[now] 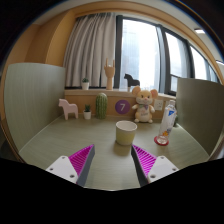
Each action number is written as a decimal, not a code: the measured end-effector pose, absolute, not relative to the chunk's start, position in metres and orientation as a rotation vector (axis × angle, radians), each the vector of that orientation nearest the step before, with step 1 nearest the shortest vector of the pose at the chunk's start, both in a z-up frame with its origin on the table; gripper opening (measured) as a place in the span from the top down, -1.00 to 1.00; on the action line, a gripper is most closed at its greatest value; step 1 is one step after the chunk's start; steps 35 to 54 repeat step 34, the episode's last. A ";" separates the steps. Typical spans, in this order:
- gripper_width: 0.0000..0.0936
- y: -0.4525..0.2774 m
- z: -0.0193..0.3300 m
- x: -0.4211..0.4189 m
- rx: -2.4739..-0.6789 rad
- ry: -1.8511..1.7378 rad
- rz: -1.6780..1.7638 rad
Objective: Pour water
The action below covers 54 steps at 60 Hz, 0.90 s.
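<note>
The claw (113, 163) shows only its two finger ends; the rest is cut off below. The bottle (167, 120) beside the plush toy (145, 103) has a label too small to read, and its water level cannot be told. Whether the cup (126, 132) holds anything is hidden by its rim. The small figures on the windowsill (131, 79) are mere dark shapes against bright glass

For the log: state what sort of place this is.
Probably a desk by a window in an office or study: curtained windows, partition panels, and toys such as a plush rabbit behind a cup. The claw is open.
</note>
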State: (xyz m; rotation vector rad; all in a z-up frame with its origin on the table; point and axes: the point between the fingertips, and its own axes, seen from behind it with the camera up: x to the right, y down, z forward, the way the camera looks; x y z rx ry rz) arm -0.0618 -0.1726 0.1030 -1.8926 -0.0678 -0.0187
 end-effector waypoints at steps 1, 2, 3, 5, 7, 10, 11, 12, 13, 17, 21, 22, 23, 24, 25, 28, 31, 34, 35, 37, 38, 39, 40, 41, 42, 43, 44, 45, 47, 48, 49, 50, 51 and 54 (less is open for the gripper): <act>-0.58 -0.175 0.107 -0.069 -1.885 -0.072 -0.002; -0.58 -0.177 0.110 -0.075 -1.877 -0.076 0.013; -0.58 -0.178 0.115 -0.081 -1.872 -0.079 0.025; -0.58 -0.182 0.122 -0.093 -1.858 -0.085 0.051; -0.58 -0.186 0.127 -0.101 -1.845 -0.088 0.070; -0.58 -0.191 0.133 -0.112 -1.837 -0.092 0.087; -0.58 -0.193 0.135 -0.116 -1.837 -0.094 0.092; -0.57 -0.194 0.136 -0.118 -1.836 -0.095 0.095; -0.58 -0.196 0.138 -0.121 -1.835 -0.096 0.096; -0.58 -0.202 0.142 -0.126 -1.835 -0.097 0.093; -0.58 -0.207 0.146 -0.131 -1.834 -0.102 0.089; -0.58 -0.209 0.148 -0.132 -1.831 -0.103 0.089; -0.58 -0.211 0.150 -0.133 -1.828 -0.102 0.091; -0.58 -0.212 0.152 -0.134 -1.824 -0.102 0.095; -0.58 -0.213 0.154 -0.135 -1.819 -0.101 0.099; -0.58 -0.216 0.159 -0.137 -1.805 -0.100 0.102; -0.58 -0.218 0.163 -0.139 -1.801 -0.099 0.105; -0.57 -0.220 0.163 -0.139 -1.801 -0.103 0.100; -0.57 -0.220 0.163 -0.139 -1.801 -0.103 0.100; -0.57 -0.220 0.163 -0.139 -1.801 -0.103 0.100; -0.57 -0.220 0.163 -0.139 -1.801 -0.103 0.100; -0.57 -0.220 0.163 -0.139 -1.801 -0.103 0.100; -0.57 -0.220 0.163 -0.139 -1.801 -0.103 0.100; -0.57 -0.220 0.163 -0.139 -1.801 -0.103 0.100; -0.57 -0.220 0.163 -0.139 -1.801 -0.103 0.100; -0.57 -0.220 0.163 -0.139 -1.801 -0.103 0.100; -0.57 -0.220 0.163 -0.139 -1.801 -0.103 0.100; -0.57 -0.220 0.163 -0.139 -1.801 -0.103 0.100; -0.57 -0.220 0.163 -0.139 -1.801 -0.103 0.100; -0.57 -0.220 0.163 -0.139 -1.801 -0.103 0.100; -0.57 -0.220 0.163 -0.139 -1.801 -0.103 0.100; -0.57 -0.220 0.163 -0.139 -1.801 -0.103 0.100; -0.57 -0.220 0.163 -0.139 -1.801 -0.103 0.100; -0.57 -0.220 0.163 -0.139 -1.801 -0.103 0.100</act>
